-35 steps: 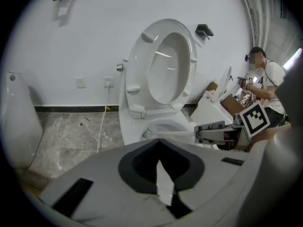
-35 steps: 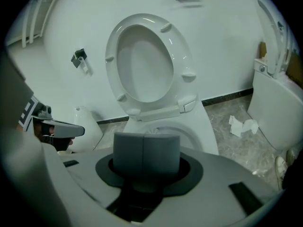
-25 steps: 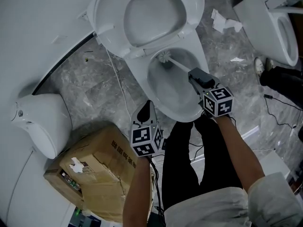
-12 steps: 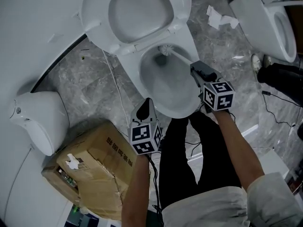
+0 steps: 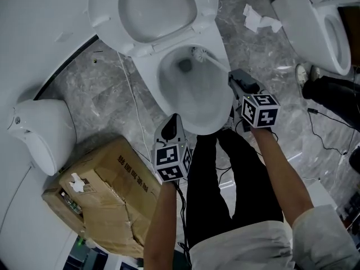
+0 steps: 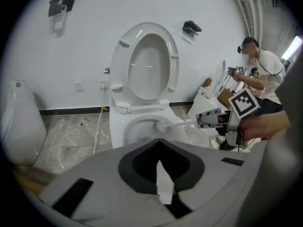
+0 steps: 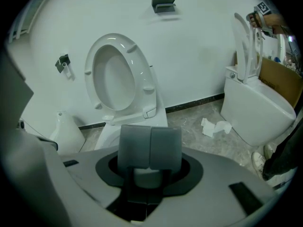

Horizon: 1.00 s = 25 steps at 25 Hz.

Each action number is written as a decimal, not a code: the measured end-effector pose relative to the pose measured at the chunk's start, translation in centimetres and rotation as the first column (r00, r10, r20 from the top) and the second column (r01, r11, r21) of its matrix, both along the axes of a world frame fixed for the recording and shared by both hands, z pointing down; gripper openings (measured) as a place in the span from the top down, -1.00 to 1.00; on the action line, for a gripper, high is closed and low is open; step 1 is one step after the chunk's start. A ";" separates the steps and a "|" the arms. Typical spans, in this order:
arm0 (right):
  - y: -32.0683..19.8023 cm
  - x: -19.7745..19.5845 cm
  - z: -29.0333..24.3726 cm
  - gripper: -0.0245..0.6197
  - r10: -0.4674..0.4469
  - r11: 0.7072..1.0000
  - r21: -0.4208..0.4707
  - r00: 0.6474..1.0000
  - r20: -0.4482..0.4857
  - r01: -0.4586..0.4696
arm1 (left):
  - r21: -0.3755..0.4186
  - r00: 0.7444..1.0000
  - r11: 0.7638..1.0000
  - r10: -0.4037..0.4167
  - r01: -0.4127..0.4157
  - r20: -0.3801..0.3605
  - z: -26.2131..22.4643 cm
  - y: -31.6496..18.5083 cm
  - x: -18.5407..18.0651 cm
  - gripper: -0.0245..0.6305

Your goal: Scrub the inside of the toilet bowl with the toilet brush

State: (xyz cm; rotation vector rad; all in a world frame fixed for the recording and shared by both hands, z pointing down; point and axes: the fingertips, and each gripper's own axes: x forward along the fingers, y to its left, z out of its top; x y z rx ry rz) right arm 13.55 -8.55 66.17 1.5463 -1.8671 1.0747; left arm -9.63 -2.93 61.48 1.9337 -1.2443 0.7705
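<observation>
Clamping the white handle of the toilet brush [image 5: 212, 62] in the right gripper [image 5: 235, 79], with its gray pads [image 7: 135, 148] sitting side by side over it. Reaching the round bristle head [image 5: 197, 53] out ahead of those fingertips and down inside the toilet bowl [image 5: 151, 75], close to the far inner wall and just beside the dark drain opening.

Holding the left gripper [image 5: 172, 125] with its jaws drawn together on nothing, just outside the bowl's near rim, to the left of the right fingertips and well apart from the brush.

Showing only black-and-white square patterns on the left marker cube [image 5: 171, 163] and the right marker cube [image 5: 260, 110].

Standing upright beyond the brush head, the raised toilet seat [image 5: 112, 21].

Lying behind and to the left of the left fingertips on the gray marble floor [image 5: 112, 100], a taped cardboard box [image 5: 107, 207], with dark print on its top too small to read. Standing farther left, a white urinal [image 5: 39, 139]. Sitting to the right of the right fingertips, a second toilet [image 5: 315, 27], with crumpled paper [image 5: 259, 18] between.
</observation>
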 end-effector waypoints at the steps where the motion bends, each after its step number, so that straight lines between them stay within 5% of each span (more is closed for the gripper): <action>1: 0.2 0.3 0.0 0.39 -0.001 1.000 -0.002 1.000 -0.001 0.001 | -0.001 1.000 1.000 -0.006 0.006 0.001 0.0 0.3 0.2 0.85; 25: 6.3 5.3 -1.0 0.37 -0.003 0.995 -0.099 0.999 0.034 0.006 | 0.033 0.992 0.991 -0.127 0.127 -0.014 -2.0 2.6 3.9 0.85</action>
